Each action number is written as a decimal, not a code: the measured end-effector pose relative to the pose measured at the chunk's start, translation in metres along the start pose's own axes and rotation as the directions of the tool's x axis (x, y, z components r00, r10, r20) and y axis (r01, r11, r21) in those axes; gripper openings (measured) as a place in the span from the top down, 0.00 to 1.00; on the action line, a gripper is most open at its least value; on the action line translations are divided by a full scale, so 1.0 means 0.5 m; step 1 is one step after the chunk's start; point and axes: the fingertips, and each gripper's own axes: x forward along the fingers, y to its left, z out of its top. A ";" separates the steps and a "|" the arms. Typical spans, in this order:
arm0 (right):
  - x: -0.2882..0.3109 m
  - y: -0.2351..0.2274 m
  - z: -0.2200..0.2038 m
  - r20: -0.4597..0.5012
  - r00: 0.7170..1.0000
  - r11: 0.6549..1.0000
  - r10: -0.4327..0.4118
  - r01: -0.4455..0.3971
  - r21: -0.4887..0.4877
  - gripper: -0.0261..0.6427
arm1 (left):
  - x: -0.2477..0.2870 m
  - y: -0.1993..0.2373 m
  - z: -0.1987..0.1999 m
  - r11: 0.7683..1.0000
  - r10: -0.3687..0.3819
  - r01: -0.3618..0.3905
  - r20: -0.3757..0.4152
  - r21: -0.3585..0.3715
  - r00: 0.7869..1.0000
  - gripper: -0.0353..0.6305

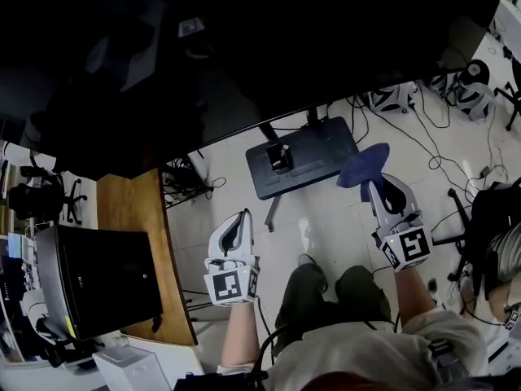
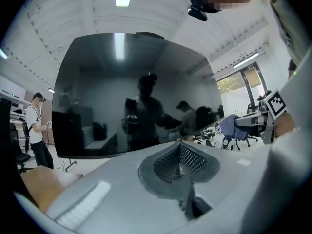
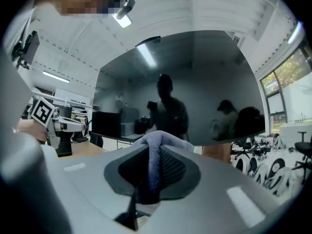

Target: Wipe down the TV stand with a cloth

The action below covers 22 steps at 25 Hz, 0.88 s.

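The upper half of the head view is taken up by the dark television screen (image 1: 244,47), so black that almost nothing on it can be made out. Its lower edge hides the post of the TV stand (image 1: 313,157); only the flat dark base shows, lying on the pale floor with cables around it. To the left, a wooden table (image 1: 134,218) is cut off by the screen above, and a black box (image 1: 102,287) covers part of it. A person's head at the far right edge is only half in frame. In both gripper views the screen gives back dim, blurry figures.

The left gripper (image 1: 239,220) is held in front of the person's knees, left of the base. Its own view shows the jaws pressed together, with nothing between them.

The right gripper (image 1: 381,187) is held further forward, just beside the right corner of the base. Its jaws pinch a blue cloth (image 1: 363,164): the fold runs down between the ribbed pads and bunches out above the tips, and the part lower down is hidden in the jaw recess. In the head view the cloth overlaps the base's corner, but whether it touches the stand cannot be told
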 end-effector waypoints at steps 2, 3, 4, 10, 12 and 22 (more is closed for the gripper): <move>-0.041 0.016 0.137 -0.004 1.000 1.000 0.013 -0.013 -0.010 0.88 | -0.047 -0.029 0.123 1.000 -0.020 0.021 -0.059 0.017 0.998 0.94; -0.060 0.027 0.198 -0.006 1.000 1.000 0.022 -0.022 -0.013 0.88 | -0.076 -0.041 0.172 1.000 -0.024 0.026 -0.092 0.016 0.995 0.94; -0.078 0.040 0.252 -0.008 1.000 0.999 0.029 -0.029 -0.015 0.88 | -0.108 -0.052 0.209 0.999 -0.027 0.029 -0.131 0.013 0.991 0.94; -0.182 0.117 0.487 0.023 0.996 0.995 0.086 -0.085 -0.049 0.88 | -0.266 -0.086 0.389 1.000 -0.017 0.014 -0.138 -0.020 0.990 0.94; -0.219 0.130 0.525 0.038 0.996 0.995 0.085 -0.083 -0.050 0.88 | -0.297 -0.090 0.435 1.000 -0.001 -0.001 -0.062 -0.027 0.998 0.94; -0.388 0.341 0.585 0.016 0.997 0.997 0.070 -0.069 -0.036 0.88 | -0.514 -0.038 0.514 0.997 -0.047 0.046 -0.020 -0.055 0.999 0.94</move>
